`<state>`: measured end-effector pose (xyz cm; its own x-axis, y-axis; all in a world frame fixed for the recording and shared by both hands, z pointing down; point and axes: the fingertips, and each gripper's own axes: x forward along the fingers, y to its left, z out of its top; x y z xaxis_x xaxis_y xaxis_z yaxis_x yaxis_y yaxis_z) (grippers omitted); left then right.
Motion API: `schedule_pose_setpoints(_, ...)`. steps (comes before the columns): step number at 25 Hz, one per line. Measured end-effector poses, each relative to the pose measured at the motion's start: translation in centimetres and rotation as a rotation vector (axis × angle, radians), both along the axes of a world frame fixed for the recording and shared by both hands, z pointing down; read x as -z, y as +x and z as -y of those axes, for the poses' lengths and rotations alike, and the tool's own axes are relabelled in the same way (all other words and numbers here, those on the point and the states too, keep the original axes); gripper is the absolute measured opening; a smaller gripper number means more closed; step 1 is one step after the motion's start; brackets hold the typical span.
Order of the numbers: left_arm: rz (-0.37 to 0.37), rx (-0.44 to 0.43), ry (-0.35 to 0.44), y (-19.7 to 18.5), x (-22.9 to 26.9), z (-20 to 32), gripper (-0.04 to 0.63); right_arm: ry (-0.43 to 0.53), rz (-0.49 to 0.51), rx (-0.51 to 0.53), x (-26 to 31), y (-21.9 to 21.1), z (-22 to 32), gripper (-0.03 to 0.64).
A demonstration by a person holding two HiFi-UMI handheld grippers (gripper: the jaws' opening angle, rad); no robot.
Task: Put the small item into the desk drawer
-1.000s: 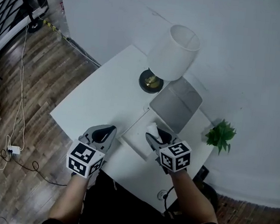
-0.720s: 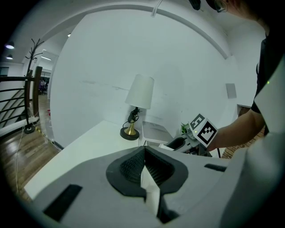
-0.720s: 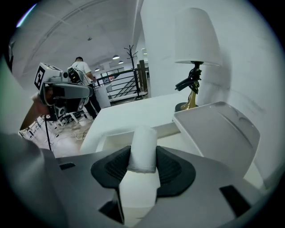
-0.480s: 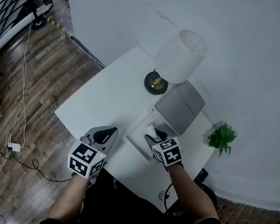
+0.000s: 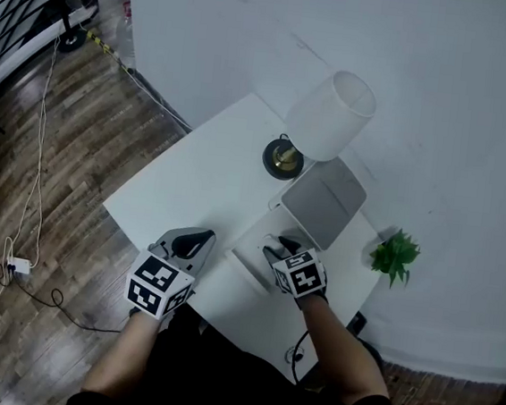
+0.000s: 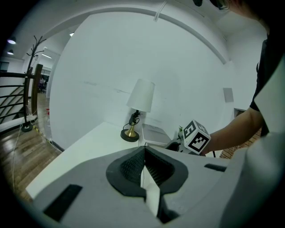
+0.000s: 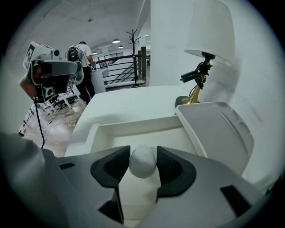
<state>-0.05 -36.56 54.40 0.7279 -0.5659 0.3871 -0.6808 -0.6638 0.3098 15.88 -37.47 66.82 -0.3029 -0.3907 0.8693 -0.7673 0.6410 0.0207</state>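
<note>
White desk (image 5: 191,191), drawer (image 7: 133,127) out; right gripper (image 7: 142,152) inside, jaws just opening round small ball (image 7: 142,164); left gripper (image 6: 144,153) pinched shut.

The person wears a black short-sleeved top (image 5: 217,378). The left gripper (image 5: 191,238) and the right gripper (image 5: 283,245) share one build: a smooth grey shell, black ribbed pads (image 6: 129,167) and a white cube (image 5: 160,286) printed with black square markers. The right gripper, nearer the lamp (image 5: 329,115), has just been opening its jaws, with a white ball (image 7: 142,162) between them.
</note>
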Motion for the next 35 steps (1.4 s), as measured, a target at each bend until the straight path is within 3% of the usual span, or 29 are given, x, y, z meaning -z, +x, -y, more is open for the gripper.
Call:
schedule_pose_setpoints(7,-0.007,-0.052,0.018,-0.7,1.1,0.7,0.009,0.063,0.043,-0.101,3.7,0.9,-0.4,0.186)
schedule_pose_setpoints(16,-0.012,-0.145,0.077,2.9,4.0,1.3,0.008,0.223,0.113,-0.227,10.2,5.0,-1.9,0.173)
schedule_pose_setpoints(23,-0.001,-0.154,0.125,6.5,7.5,0.1,0.009,0.365,0.212,-0.263,15.9,8.4,-3.1,0.129)
schedule_pose_setpoints(35,0.047,-0.113,0.174,10.1,10.9,-3.3,0.008,0.578,0.469,-0.352,23.6,14.2,-8.5,0.012)
